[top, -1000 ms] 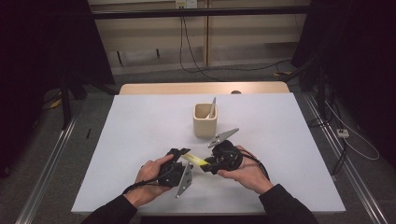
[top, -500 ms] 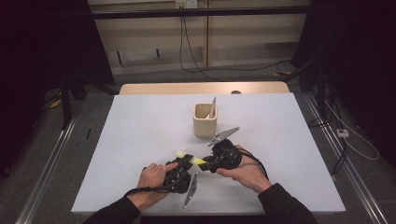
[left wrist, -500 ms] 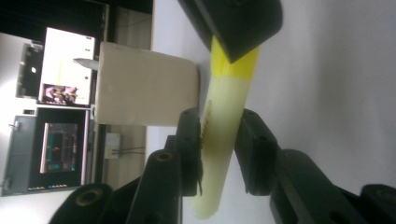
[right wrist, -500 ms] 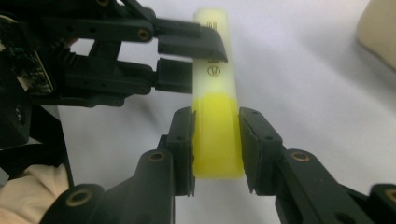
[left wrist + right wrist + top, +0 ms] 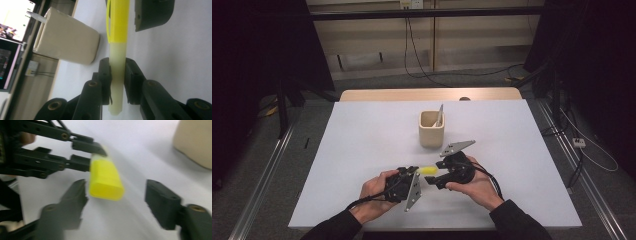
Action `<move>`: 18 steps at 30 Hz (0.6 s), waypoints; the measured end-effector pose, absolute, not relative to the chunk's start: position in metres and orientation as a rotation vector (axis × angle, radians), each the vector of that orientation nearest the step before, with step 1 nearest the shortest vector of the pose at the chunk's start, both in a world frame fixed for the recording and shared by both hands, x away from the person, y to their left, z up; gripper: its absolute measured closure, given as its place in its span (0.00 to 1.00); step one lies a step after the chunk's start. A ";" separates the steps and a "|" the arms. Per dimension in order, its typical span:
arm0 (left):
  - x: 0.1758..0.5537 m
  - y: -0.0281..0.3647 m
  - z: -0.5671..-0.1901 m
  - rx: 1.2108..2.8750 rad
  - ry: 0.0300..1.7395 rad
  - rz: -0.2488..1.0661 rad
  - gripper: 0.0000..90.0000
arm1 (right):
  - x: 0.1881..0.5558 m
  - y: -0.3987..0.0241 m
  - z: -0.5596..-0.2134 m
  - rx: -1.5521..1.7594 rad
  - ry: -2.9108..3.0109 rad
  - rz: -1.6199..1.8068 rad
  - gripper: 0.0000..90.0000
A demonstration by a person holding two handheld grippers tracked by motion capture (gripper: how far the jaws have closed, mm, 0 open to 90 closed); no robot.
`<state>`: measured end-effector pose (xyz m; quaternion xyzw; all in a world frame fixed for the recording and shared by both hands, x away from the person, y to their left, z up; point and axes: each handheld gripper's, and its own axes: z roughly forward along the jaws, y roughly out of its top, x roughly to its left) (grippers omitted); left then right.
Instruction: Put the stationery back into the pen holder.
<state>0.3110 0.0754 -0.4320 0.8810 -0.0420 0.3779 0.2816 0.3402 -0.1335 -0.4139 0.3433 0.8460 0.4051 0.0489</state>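
A yellow highlighter [image 5: 428, 170] hangs level just above the white table [image 5: 362, 130], between the two grippers. My left gripper [image 5: 414, 171] is shut on its pale barrel [image 5: 117, 50], and its jaws have just been closing onto it [image 5: 117, 72]. The right gripper [image 5: 435, 174] faces the highlighter's capped end. Its jaws have just been opening and now stand wide on either side of the yellow cap [image 5: 105, 178] without touching it [image 5: 117, 188]. In the right gripper view the left gripper [image 5: 92, 155] clamps the far end of the pen.
A beige square cup [image 5: 431, 131] stands a little beyond the grippers, with a pale pen [image 5: 439, 114] leaning in it. The cup [image 5: 67, 42] lies close to the left of the highlighter in the left gripper view. The table's front edge runs just under the person's forearms.
The left gripper has closed on the highlighter's barrel. The right gripper's jaws have spread apart and let go of the capped end. Both hands stayed in place.
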 end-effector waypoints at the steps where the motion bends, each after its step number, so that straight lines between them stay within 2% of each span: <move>1: 0.312 0.076 -0.432 2.363 -0.086 0.982 0.86 | 0.340 -0.135 -0.414 1.056 2.557 1.232 0.26; 7: 0.320 0.085 -0.429 2.299 0.066 0.838 0.86 | 0.336 -0.142 -0.416 1.063 2.437 1.196 0.10; 11: 0.323 0.093 -0.425 2.289 0.113 0.774 0.86 | 0.338 -0.147 -0.422 1.113 2.373 1.156 0.09; 14: 0.327 0.097 -0.423 2.264 0.177 0.709 0.86 | 0.338 -0.150 -0.425 1.143 2.369 1.140 0.11; 18: 0.332 0.104 -0.419 2.214 0.259 0.614 0.86 | 0.335 -0.155 -0.425 1.133 2.334 1.164 0.09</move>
